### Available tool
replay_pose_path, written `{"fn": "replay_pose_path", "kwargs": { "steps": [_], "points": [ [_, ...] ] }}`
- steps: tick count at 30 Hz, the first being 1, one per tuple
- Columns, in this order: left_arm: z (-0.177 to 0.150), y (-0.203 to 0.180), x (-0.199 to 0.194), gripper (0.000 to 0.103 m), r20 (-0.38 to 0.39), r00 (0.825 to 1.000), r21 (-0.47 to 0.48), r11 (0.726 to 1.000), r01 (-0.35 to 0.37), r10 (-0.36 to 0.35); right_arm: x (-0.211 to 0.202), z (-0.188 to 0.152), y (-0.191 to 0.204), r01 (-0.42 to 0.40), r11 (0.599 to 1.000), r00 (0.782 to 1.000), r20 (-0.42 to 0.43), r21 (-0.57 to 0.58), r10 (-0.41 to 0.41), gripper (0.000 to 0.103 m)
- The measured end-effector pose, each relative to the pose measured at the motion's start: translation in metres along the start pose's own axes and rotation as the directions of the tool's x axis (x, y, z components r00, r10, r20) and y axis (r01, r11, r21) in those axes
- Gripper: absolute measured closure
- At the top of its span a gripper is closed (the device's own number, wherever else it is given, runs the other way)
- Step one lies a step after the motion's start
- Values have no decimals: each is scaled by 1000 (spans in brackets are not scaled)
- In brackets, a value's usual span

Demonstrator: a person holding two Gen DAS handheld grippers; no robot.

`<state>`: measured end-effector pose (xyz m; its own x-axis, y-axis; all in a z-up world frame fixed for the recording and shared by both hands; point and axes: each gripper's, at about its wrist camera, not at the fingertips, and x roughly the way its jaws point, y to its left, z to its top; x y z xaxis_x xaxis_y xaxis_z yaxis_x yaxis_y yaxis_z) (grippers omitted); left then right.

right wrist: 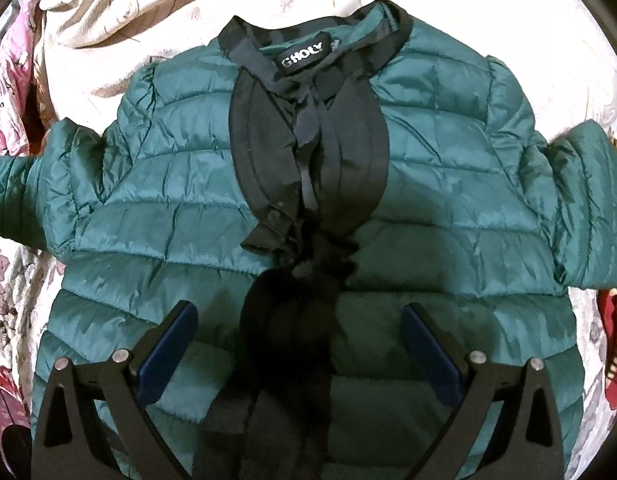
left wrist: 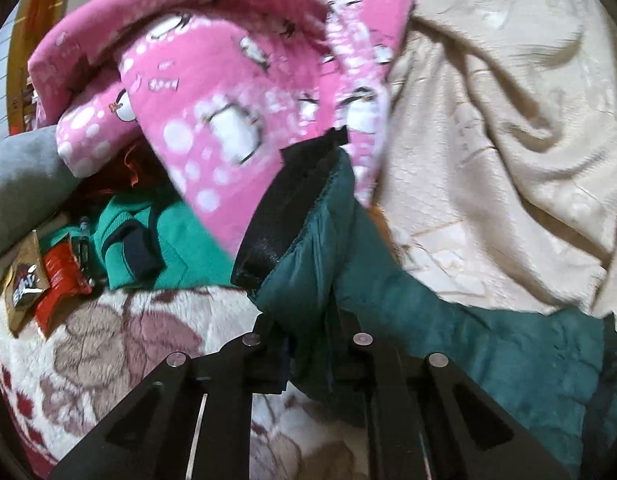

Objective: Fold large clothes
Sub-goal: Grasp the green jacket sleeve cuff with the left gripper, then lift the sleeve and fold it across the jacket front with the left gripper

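Both fisheye views are bending straight lines toward a black circular rim, and the corners are going dark. In the left wrist view, motion blur is smearing the pink penguin-print fleece [left wrist: 228, 92] and the cream blanket [left wrist: 508, 140] beside it, while daylight is washing out the top edge above the fleece. In the right wrist view, soft light is glinting off the green quilted jacket [right wrist: 180, 184]; its black ruffled placket [right wrist: 304, 248] is sinking into detail-less shadow, and the blanket above the collar is glaring white.
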<state>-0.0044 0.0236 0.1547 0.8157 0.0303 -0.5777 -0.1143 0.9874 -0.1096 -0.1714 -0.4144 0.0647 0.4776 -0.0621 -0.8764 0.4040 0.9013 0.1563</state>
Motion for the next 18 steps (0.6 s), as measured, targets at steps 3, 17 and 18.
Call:
{"fn": "replay_pose_path", "kwargs": {
  "steps": [3,17,18],
  "points": [
    [-4,-9,-14,103,9,1000,25,999,23,-23,-5,-3,-5,-2,1000,1000,6,12,2,0],
    [-14,-103,-81,103,-4,976,146,965,216,-217,-34,-10,-31,21,999,999,39,25,-22,0],
    [-16,-111,-85,103,-10,973,161,960,231,-232,-36,-11,-34,21,999,999,39,24,-22,0]
  ]
}}
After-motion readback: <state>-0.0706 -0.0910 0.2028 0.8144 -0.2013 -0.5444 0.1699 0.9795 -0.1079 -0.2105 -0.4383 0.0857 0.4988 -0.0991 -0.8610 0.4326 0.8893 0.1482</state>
